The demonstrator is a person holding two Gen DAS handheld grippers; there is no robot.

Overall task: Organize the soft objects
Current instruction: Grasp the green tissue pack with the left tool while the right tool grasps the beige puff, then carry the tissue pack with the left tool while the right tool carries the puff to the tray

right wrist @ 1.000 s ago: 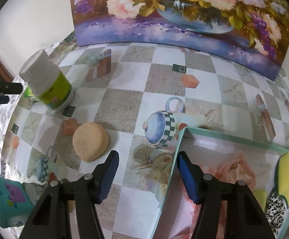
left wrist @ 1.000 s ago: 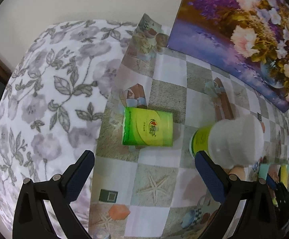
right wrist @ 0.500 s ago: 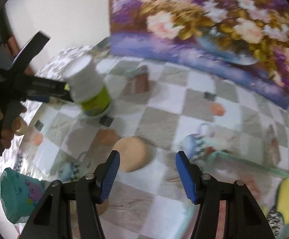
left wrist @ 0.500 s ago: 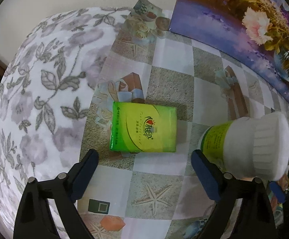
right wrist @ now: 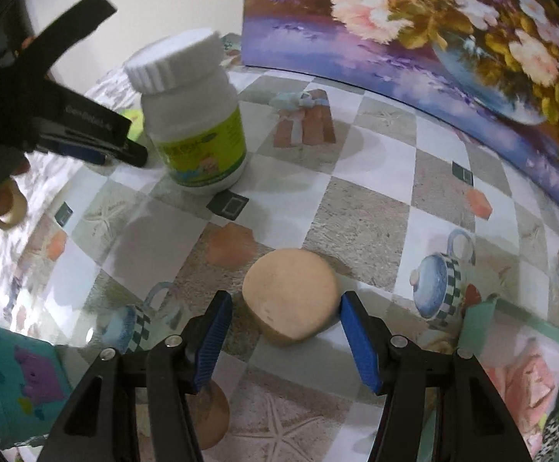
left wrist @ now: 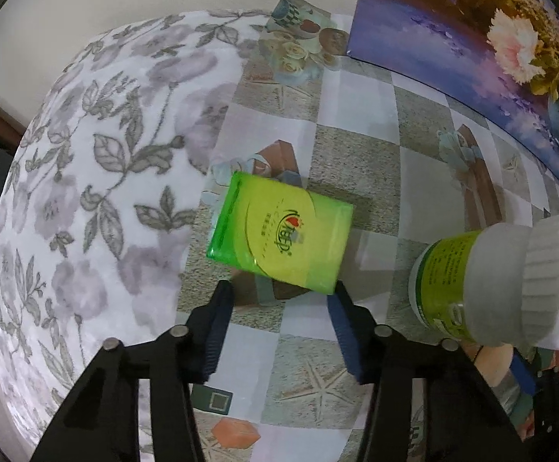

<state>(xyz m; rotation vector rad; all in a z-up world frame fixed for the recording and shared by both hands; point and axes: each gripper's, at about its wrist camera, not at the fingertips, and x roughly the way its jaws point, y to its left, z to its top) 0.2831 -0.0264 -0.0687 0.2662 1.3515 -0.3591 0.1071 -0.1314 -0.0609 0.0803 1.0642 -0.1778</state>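
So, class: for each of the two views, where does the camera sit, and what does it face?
Left wrist: on the left gripper, facing the green tissue pack; both fingers show.
Right wrist: on the right gripper, facing the tan sponge; its fingers and the left gripper show.
Shared: the white bottle.

Tissue pack [left wrist: 281,238] left of the bottle [left wrist: 487,285] (sponge [right wrist: 290,301] nearer, before the bottle)

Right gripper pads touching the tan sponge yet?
Apart. The right wrist view shows the right gripper open around the tan sponge, with tablecloth visible between each pad and the sponge.
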